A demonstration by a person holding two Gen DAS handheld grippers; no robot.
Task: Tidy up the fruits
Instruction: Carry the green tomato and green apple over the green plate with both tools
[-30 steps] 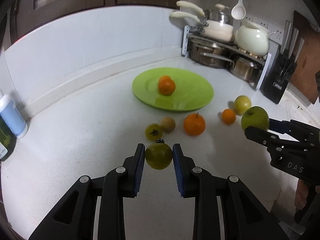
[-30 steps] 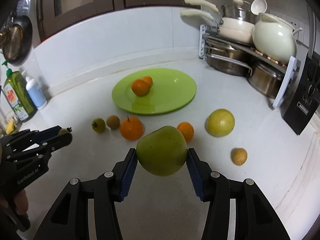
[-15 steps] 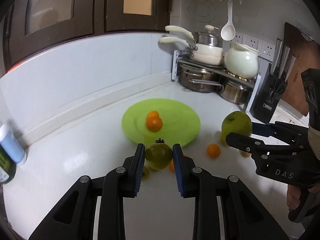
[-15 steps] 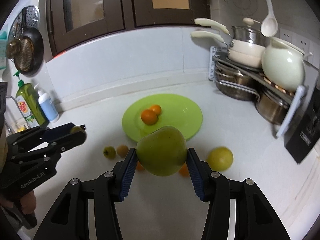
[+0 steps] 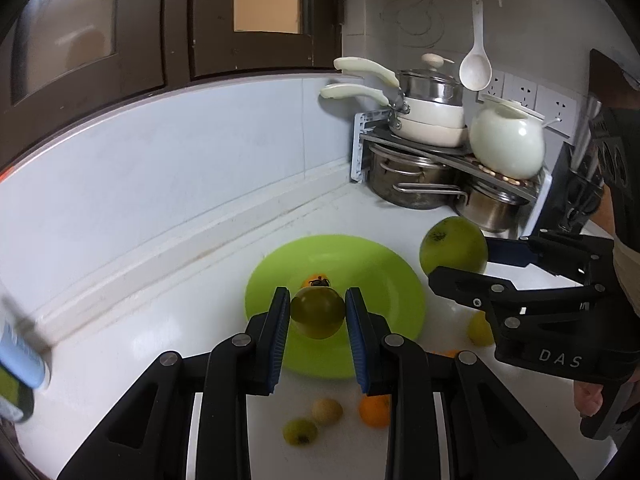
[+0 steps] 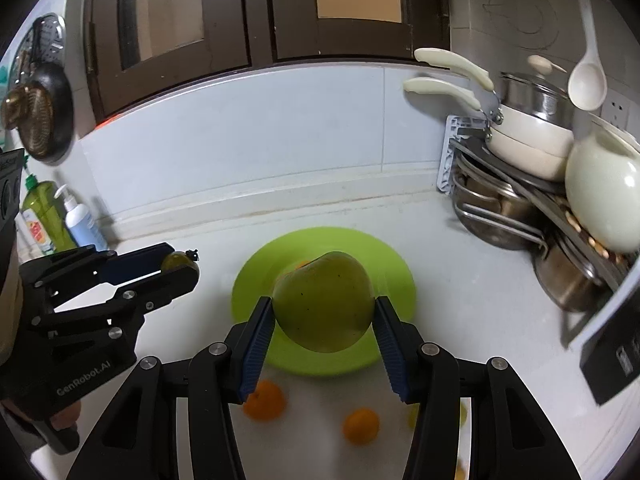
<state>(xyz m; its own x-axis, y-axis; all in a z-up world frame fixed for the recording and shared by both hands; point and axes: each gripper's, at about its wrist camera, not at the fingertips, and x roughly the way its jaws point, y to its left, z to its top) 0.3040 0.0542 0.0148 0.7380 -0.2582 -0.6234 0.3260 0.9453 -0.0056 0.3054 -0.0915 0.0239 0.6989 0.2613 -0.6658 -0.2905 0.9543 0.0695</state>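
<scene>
Both grippers lifted toward green plate [image 5: 394,280]: left gripper [image 5: 318,312] clamps small green tomato [image 5: 317,312], right gripper [image 6: 323,324] clamps large green apple [image 6: 323,304], each between pads at the widest girth; smooth, firm, bruisable.

The left gripper [image 5: 318,314] clamps a small dark-green tomato [image 5: 317,312] (its dried calyx on top) above the near edge of the lime-green plate [image 5: 384,280], where an orange [image 5: 314,281] peeks out just behind it. To the right, the right gripper [image 5: 472,264] holds a large green apple [image 5: 452,246] above the white counter [image 5: 160,320]. Below, between the gripper's arms, a small green fruit [image 5: 300,432], a tan one [image 5: 327,411] and another orange [image 5: 374,411] lie on the counter.
</scene>
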